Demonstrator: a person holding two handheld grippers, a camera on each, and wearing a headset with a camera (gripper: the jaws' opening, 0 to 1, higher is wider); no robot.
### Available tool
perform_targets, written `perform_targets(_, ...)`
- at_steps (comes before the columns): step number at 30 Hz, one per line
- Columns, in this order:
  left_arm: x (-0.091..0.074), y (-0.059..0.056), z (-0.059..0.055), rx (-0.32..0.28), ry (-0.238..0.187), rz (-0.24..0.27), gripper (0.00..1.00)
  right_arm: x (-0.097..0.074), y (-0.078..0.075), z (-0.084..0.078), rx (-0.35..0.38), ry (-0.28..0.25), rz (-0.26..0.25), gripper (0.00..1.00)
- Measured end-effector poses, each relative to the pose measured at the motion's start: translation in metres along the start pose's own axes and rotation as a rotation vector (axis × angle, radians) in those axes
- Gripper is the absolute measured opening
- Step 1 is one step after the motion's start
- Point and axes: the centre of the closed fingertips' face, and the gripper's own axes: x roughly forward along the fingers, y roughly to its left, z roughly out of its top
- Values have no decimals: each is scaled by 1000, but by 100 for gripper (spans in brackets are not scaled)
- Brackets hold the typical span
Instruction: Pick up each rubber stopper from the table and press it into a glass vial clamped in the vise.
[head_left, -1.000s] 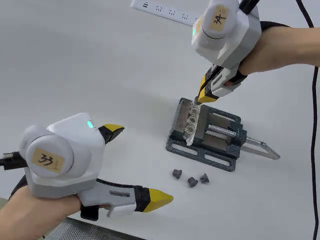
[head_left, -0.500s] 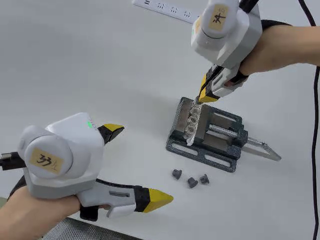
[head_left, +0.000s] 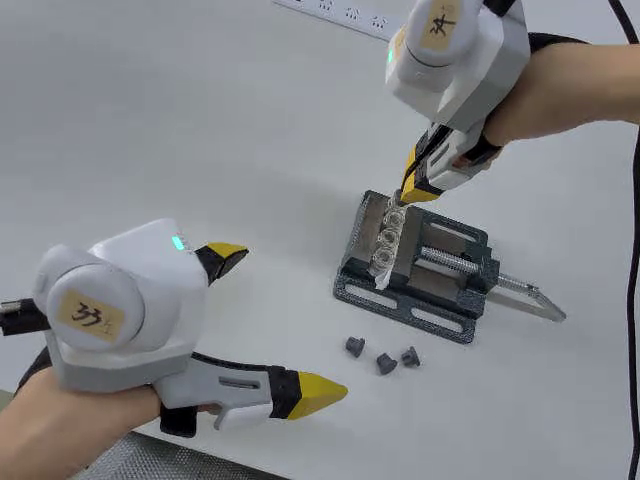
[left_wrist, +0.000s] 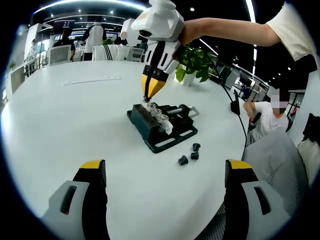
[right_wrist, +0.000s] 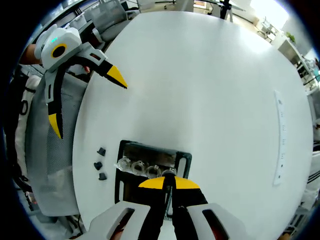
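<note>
White desk (head_left: 150, 120): right tool (head_left: 406, 197), jaws together over the far vial (head_left: 394, 216) in the vise (head_left: 452, 283), should press straight down, gently; left tool (head_left: 290, 322) hovers near, jaws apart.

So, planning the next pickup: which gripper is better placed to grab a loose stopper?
Left. The left gripper is open with the three rubber stoppers ahead; the right gripper is shut over the end vial in the vise.

white table (head_left: 150, 120) carries a vise (head_left: 440, 285), three loose stoppers (head_left: 386, 363) and a power strip (head_left: 350, 14).
</note>
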Motion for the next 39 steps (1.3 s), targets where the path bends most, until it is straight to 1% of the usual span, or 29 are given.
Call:
perform_targets(1,0,0,0,0,0,-1,99,0,3,2,-2,3,-3,0)
perform_targets(5,-2,0,-2,-5,1,0,99,0,1,2,3,8,-4,0)
perform_targets(10,-2,2,-3,-9,-1,2,99,1,2,1,-1,7,-11,0)
perform_targets(12,-2,3,-2,-6,-2,4,99,0,3,1,10,5,-9,0)
perform_targets(15,-3,3,-1,-8,-7,6,99,0,0,-1,24,-12,-5,0)
perform_targets(16,-3,2,-1,-5,-6,4,99,0,0,0,58,-23,-2,0)
perform_targets(17,-4,2,-1,0,-7,6,99,0,1,0,21,-24,-10,0)
perform_targets(18,-4,2,-1,-2,-4,4,99,0,2,0,8,-31,-17,0)
perform_targets(19,-3,1,0,2,-4,1,99,0,1,0,37,-39,-23,0)
perform_targets(21,-3,1,-1,7,0,0,99,0,0,0,14,-44,-25,0)
perform_targets(23,-2,0,1,15,1,-5,99,-1,2,-1,22,-48,-24,0)
perform_targets(24,-2,0,2,18,2,-5,99,-2,3,-1,10,-52,-23,0)
perform_targets(28,-1,1,5,14,-8,-3,99,-3,3,-1,-2,-62,-26,0)
perform_targets(30,-1,1,5,15,-8,-2,99,-4,5,-1,10,-67,-17,0)
perform_targets(32,-1,0,5,17,-7,-5,99,-5,4,-1,16,-74,-20,0)
perform_targets(34,-1,0,4,16,-8,-7,99,-5,6,-5,9,-53,-12,0)
perform_targets(35,-1,0,3,15,-7,-6,99,-5,5,-5,11,-54,-16,0)
perform_targets(37,-2,1,2,11,-5,-5,99,-6,3,-5,17,-61,-15,0)
perform_targets(38,-2,1,1,11,-4,-5,99,-7,1,-5,27,-66,-22,0)
perform_targets(39,-2,1,0,11,-2,-6,99,-9,0,-3,26,-82,-34,0)
